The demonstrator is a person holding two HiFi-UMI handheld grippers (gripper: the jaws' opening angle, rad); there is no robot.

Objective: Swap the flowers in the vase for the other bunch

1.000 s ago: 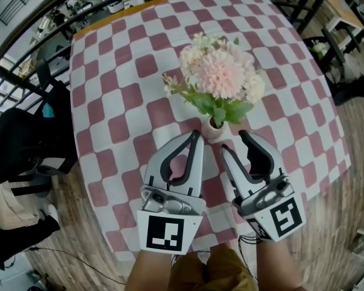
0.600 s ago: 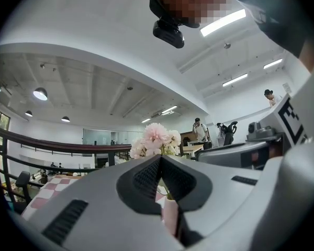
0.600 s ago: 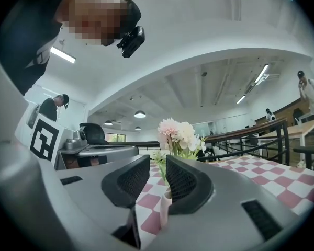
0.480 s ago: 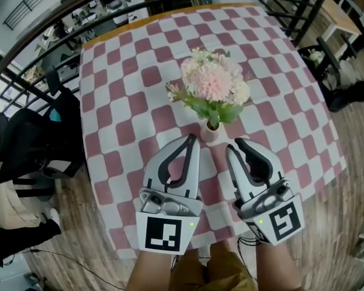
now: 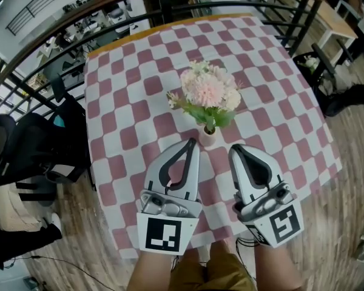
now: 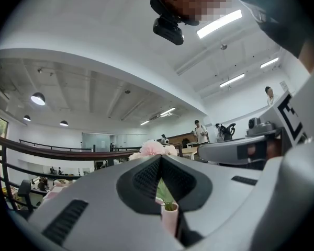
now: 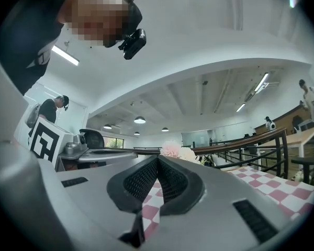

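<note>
From the head view, the worktop (image 5: pixel 273 90) wears a pink-and-white checked cloth that hangs over all its edges. A dark railing (image 5: pixel 109 5) curves close behind its far side and a black chair (image 5: pixel 24 144) stands by its left edge. To the right there is open wooden floor (image 5: pixel 352 150). The small pale vase (image 5: pixel 207 137) stands near the middle of the worktop, with the pink and cream flowers (image 5: pixel 209 90) upright in it and bare cloth all round. The left gripper (image 5: pixel 193 142) has its fingers closed tip to tip on nothing, the tips just left of the vase. The right gripper (image 5: pixel 235 150) is likewise closed and empty, just right of the vase and apart from it. The two grippers cover the near edge of the worktop.

In the left gripper view, the left gripper (image 6: pixel 160 157) has its fingertips together. The vase (image 6: pixel 170 221) shows through the loop below them, its base cut off, and the blooms (image 6: pixel 153 148) peek over the tips. The right gripper's body (image 6: pixel 235 150) fills the right side. People far back are too small to make out.

In the right gripper view, the right gripper (image 7: pixel 158 158) has its fingers pinched shut, with only checked cloth (image 7: pixel 153 197) seen through the loop. The flowers (image 7: pixel 172 149) rise just beyond the tips and the vase is hidden. The railing (image 7: pixel 251 140) runs off to the right.
</note>
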